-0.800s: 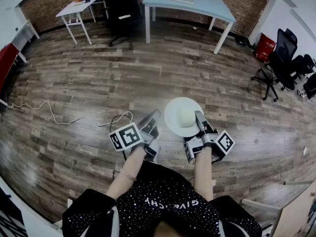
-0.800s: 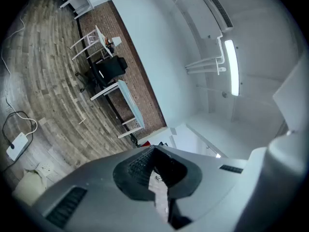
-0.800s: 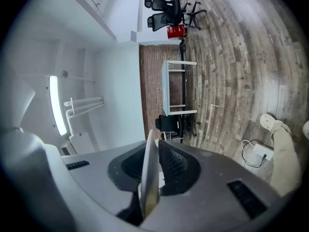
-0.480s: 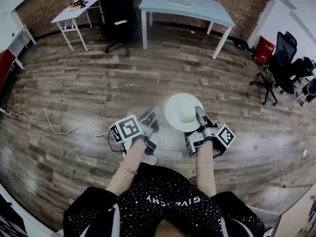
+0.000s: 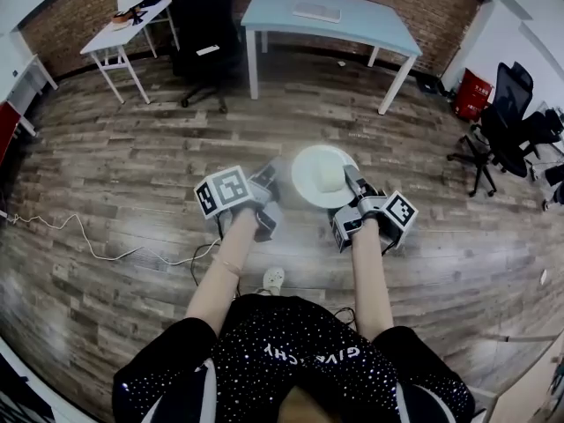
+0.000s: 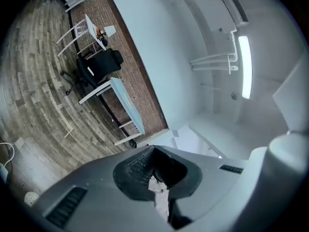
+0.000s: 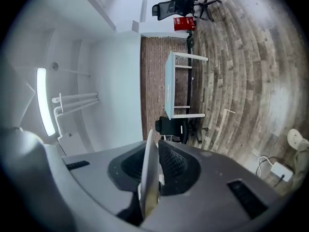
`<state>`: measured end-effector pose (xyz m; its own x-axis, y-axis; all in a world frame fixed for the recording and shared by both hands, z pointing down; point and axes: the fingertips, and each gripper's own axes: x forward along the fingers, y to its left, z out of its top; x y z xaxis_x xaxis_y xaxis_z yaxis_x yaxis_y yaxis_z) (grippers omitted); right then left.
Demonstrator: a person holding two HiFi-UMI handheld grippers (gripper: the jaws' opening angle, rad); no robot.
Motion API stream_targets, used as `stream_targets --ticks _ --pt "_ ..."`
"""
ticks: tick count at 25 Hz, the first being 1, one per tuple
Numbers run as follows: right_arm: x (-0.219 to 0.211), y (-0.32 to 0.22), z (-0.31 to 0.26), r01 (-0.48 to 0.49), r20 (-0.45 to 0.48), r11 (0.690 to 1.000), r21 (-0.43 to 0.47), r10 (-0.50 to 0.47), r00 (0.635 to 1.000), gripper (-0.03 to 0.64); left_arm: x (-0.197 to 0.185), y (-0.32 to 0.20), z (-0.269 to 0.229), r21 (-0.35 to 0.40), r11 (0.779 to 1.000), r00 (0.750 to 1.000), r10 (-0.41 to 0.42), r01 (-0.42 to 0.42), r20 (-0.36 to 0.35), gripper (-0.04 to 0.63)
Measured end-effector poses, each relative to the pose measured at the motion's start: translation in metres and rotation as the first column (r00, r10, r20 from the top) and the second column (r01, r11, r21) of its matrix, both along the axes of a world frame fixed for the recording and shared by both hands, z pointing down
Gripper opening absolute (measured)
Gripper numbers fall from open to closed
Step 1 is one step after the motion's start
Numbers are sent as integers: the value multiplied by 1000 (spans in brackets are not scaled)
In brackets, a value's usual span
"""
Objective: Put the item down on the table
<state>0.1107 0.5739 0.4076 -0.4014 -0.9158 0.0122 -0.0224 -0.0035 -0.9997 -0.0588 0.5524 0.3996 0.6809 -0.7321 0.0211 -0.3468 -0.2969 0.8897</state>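
The person's dark spotted garment [image 5: 291,359] lies nearest, with both forearms reaching forward over a wood-plank floor [image 5: 132,148].

Left gripper [image 6: 158,187]: fingers together, nothing between them. It is held beside the right gripper and apart from the load.

Right gripper [image 7: 148,180]: fingers clamped on the rim of a white plate [image 5: 306,183], which appears edge-on between the pads in the right gripper view. The plate extends ahead of these fingers and towards the left gripper, roughly level, in the air above the floor. A small white object [image 5: 330,176] sits on the plate just beyond the fingertips; its kind cannot be determined.

Well beyond both sets of fingers stands a light blue table [image 5: 330,16]. A black chair [image 5: 201,16] is to its left. The plate is not on the table.
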Motion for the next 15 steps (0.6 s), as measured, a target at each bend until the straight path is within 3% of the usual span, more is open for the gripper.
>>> stream_targets --ticks 7,15 --pt "-15 -83 -5 3 -1 1000 1 -3 1000 40 -1 -83 7 -33 999 999 34 -34 -15 11" --pt "-16 -142 5 -34 -17 999 -27 33 999 40 7 -149 17 -41 996 996 83 -84 -15 11"
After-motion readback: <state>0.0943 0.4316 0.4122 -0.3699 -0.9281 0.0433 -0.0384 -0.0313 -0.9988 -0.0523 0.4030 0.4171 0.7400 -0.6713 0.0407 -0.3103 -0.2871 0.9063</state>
